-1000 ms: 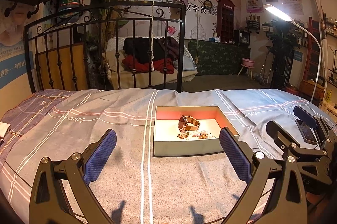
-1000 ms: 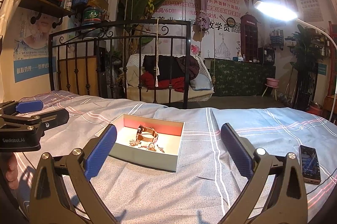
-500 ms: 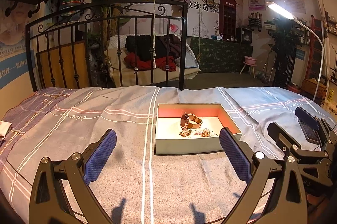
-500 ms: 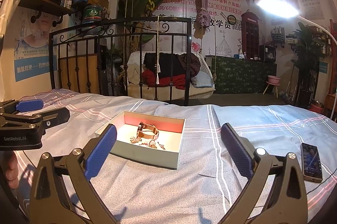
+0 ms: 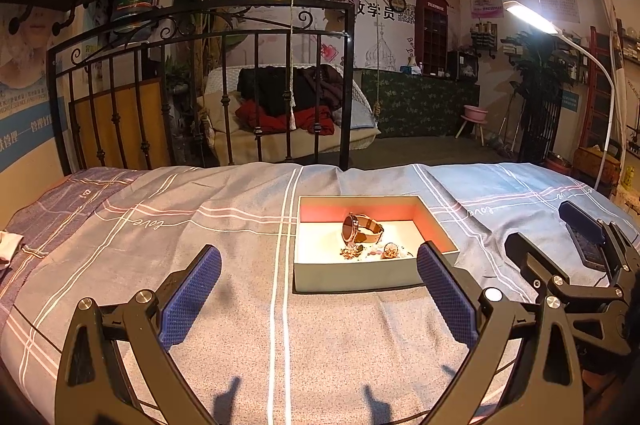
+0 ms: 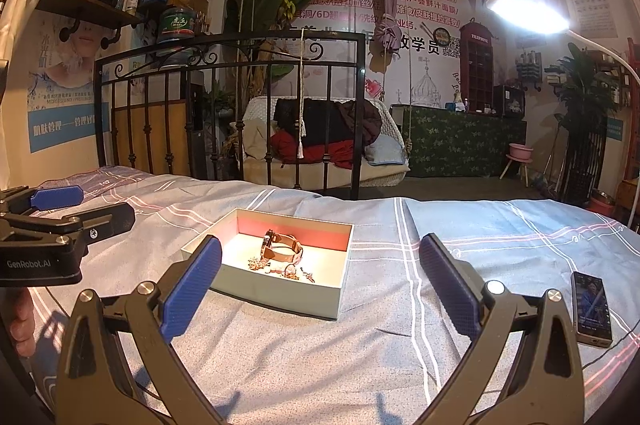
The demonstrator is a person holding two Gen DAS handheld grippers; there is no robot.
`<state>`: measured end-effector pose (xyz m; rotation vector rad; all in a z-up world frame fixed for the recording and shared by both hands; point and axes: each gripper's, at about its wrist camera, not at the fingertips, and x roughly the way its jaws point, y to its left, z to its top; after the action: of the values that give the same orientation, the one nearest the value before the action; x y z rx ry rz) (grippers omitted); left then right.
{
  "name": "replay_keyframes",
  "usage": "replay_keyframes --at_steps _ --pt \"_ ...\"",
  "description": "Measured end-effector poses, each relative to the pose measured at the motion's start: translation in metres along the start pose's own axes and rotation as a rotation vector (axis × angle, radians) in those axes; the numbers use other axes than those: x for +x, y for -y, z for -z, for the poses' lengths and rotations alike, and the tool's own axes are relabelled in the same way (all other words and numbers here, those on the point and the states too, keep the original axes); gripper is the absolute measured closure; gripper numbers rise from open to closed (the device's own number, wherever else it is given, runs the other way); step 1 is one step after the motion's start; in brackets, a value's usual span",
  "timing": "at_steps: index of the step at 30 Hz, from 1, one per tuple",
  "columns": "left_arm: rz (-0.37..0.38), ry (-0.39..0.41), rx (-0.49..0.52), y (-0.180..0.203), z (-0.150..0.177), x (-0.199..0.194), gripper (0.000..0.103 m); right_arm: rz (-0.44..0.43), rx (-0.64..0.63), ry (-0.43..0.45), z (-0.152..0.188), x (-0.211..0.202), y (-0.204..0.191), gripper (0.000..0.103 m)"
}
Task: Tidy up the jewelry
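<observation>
An open pale box with a pink inner wall sits on the striped bedspread; it also shows in the right wrist view. Inside lie a rose-gold watch and small jewelry pieces. My left gripper is open and empty, just in front of the box. My right gripper is open and empty, in front and right of the box. Each gripper shows in the other's view, the right one and the left one.
A phone lies on the bedspread at the right. A black iron bed frame stands behind the bed. A lit floor lamp stands at the right. White cloth lies at the left edge.
Both views have shifted slightly upward and closer to the box. Both grippers stay open and empty. The jewelry has not moved.
</observation>
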<state>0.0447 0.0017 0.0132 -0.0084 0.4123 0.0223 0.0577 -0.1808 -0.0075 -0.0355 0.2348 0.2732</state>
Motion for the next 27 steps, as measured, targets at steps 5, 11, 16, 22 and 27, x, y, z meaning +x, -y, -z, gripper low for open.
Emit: replay_keyframes --at_steps 5,11,16,22,27 --pt "-0.005 -0.004 0.001 -0.0001 -0.0011 0.0011 0.007 0.0 -0.001 -0.001 -0.0004 -0.0002 -0.0002 0.006" --pt "-0.012 -0.007 0.003 0.0005 -0.0014 0.0012 0.007 -0.003 -0.002 -0.003 0.0002 -0.0002 -0.0006 0.006" --pt "-0.068 0.005 -0.011 0.0025 -0.0022 0.0001 0.006 -0.005 -0.003 -0.003 0.0034 -0.0006 -0.0009 0.006" --pt "-0.073 -0.003 -0.019 0.0026 -0.0021 0.0014 0.006 -0.007 -0.003 -0.005 0.0034 -0.0003 -0.001 0.006" --pt "-0.034 -0.019 0.011 0.0069 -0.0003 0.0041 0.006 -0.005 -0.004 -0.005 0.0038 -0.0007 -0.0011 0.006"
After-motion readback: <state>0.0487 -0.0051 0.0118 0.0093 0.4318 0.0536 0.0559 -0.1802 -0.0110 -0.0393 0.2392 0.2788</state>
